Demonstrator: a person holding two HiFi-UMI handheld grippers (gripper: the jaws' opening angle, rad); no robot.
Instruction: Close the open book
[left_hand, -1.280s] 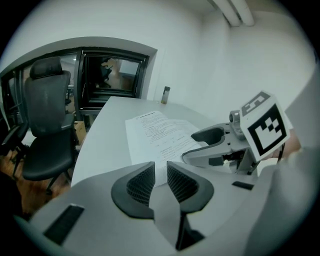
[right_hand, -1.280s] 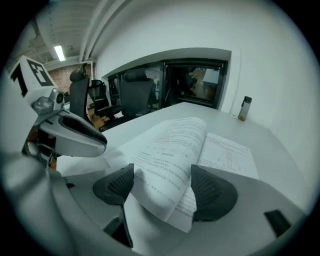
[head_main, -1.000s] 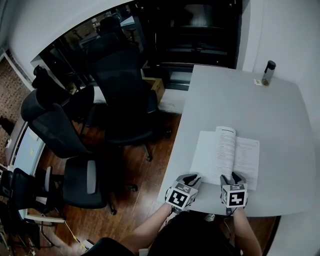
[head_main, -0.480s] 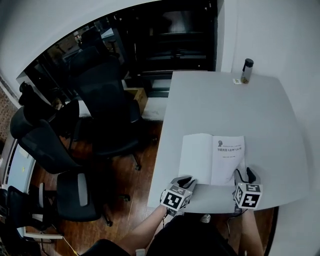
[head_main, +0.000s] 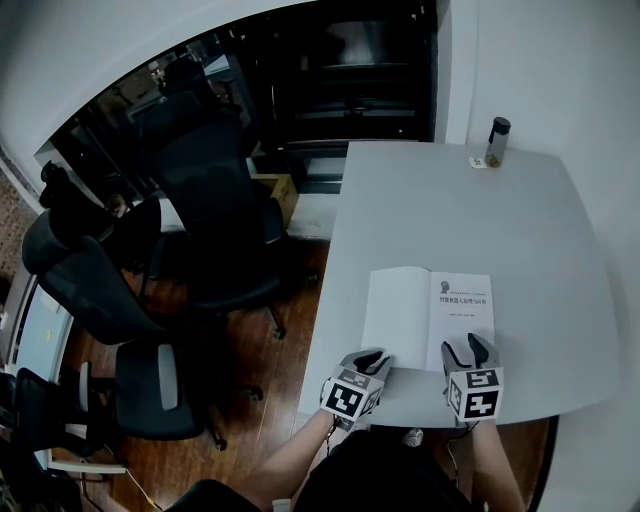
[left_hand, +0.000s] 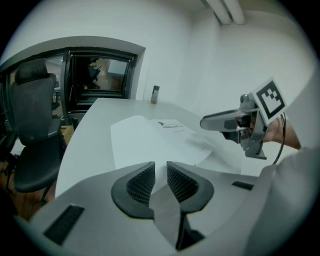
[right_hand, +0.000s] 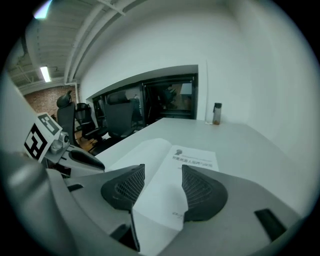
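Note:
On the grey table (head_main: 450, 215) a white book (head_main: 430, 318) lies open and flat, a blank sheet on its left and a printed title page (right_hand: 192, 159) on its right. My left gripper (head_main: 377, 358) rests at the book's near left corner; in the left gripper view (left_hand: 160, 179) its jaws stand a narrow gap apart with nothing seen between them. My right gripper (head_main: 468, 348) hovers at the near edge of the title page. Its jaws (right_hand: 163, 186) are open wide, the page's near part shows between them, and the pads do not press on it.
A dark bottle (head_main: 496, 140) stands at the table's far right, next to a small yellowish object. Several black office chairs (head_main: 215, 200) crowd the wooden floor left of the table. The table's near edge runs just under both grippers.
A second ago a bundle of pages stood arched at the book's middle; now the book lies flat at its title page. The right gripper swung out right, then back left and up.

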